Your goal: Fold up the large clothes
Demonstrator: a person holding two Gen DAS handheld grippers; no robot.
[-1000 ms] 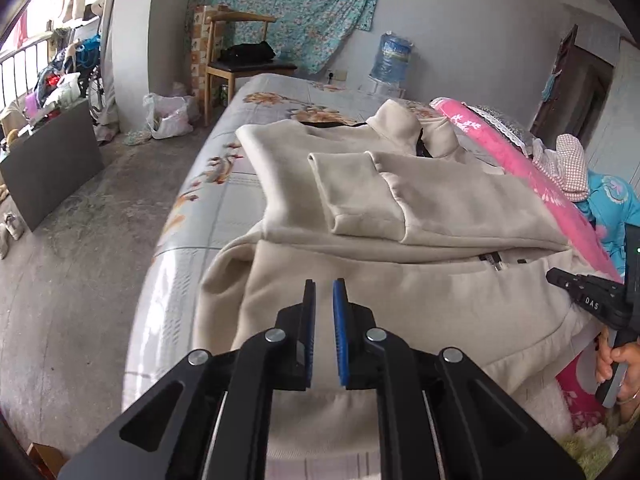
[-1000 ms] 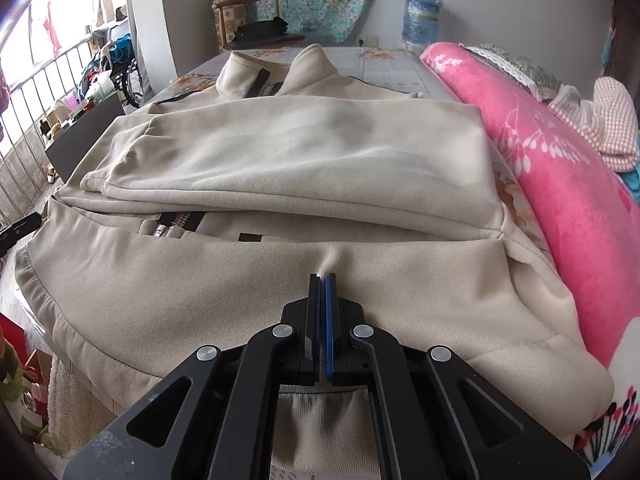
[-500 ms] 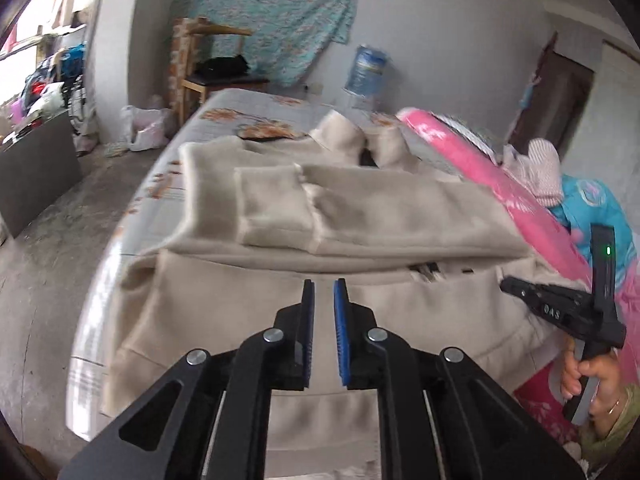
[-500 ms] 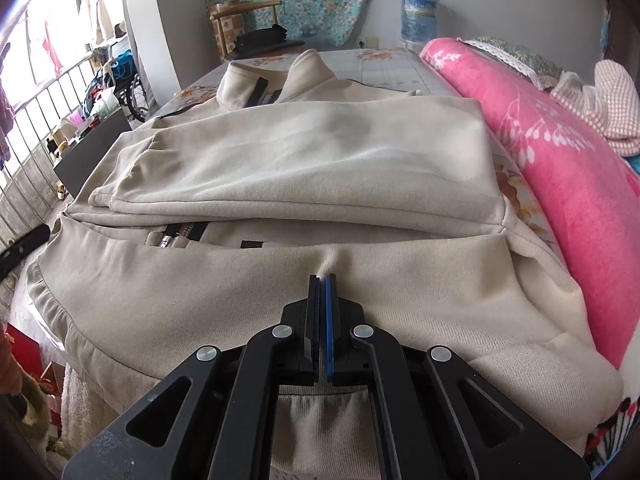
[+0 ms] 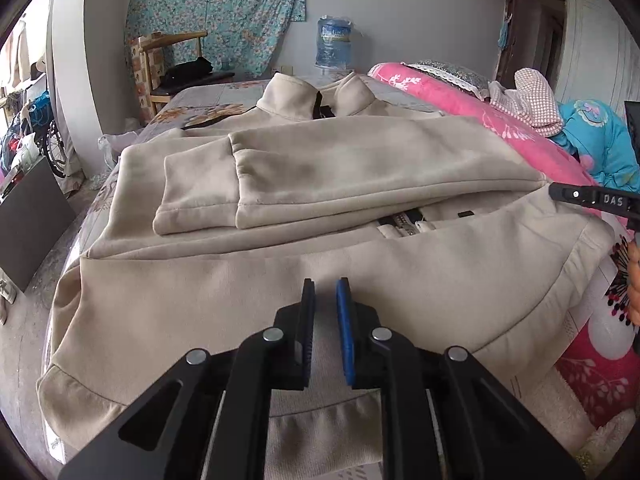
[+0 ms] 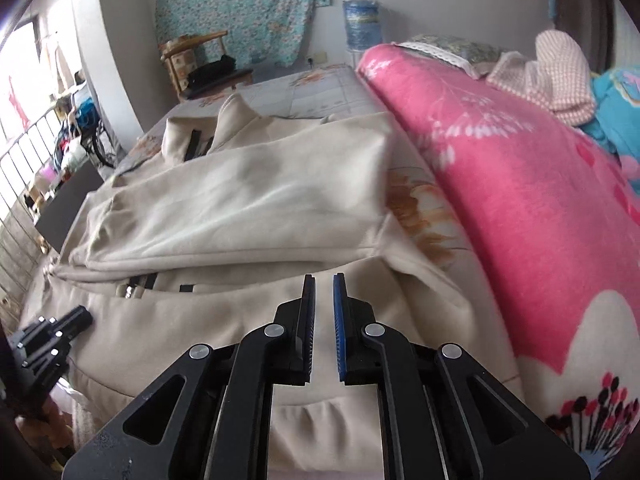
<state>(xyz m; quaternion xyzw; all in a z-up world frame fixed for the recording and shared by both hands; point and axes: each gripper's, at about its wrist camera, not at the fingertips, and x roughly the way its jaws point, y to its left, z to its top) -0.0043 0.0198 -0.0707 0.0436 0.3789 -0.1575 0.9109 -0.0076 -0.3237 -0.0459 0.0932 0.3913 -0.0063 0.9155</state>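
Beige fleece fills my view: the jacket (image 5: 328, 184) lies spread on the bed (image 5: 208, 98), collar at the far end, both sleeves folded across its chest, hem nearest me. My left gripper (image 5: 325, 294) hovers over that hem, jaws a narrow slit apart with nothing pinched between them. My right gripper (image 6: 324, 290) sits over the hem too, on the side nearer the pink blanket (image 6: 520, 184); its jaws have just been opening and now stand slightly parted, the fabric lying free beneath them.
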